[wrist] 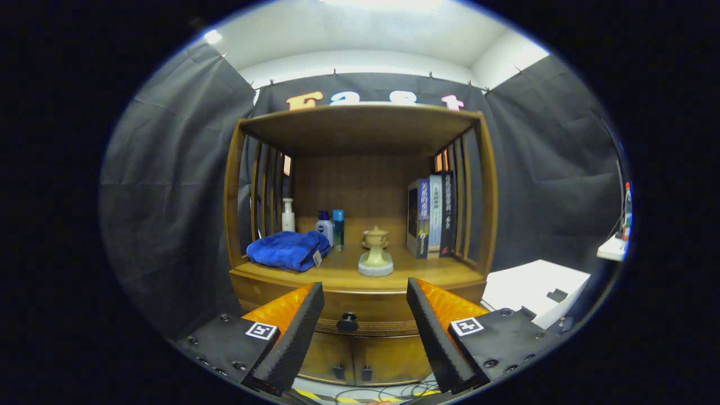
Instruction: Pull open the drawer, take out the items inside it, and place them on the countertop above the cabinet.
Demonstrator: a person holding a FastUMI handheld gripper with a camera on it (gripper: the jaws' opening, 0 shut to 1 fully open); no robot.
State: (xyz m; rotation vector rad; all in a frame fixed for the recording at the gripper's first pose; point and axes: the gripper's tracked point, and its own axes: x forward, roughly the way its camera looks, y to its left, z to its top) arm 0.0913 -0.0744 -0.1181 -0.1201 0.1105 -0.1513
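Gripper view, tongs wide apart, drawer knob between them (drawer closed), towel, incense burner on countertop.

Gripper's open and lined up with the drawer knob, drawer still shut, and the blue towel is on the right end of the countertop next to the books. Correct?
Not quite. The gripper view shows the blue towel at the left end of the countertop, by the bottles; the books stand at the right. The gripper is open, the knob between its fingers, drawer shut.

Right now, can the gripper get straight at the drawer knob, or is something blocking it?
Probably yes. The gripper is open, and the round dark knob on the closed drawer sits in the gap between its fingers, beyond the tips. Nothing lies between them; the blue towel rests above on the countertop.
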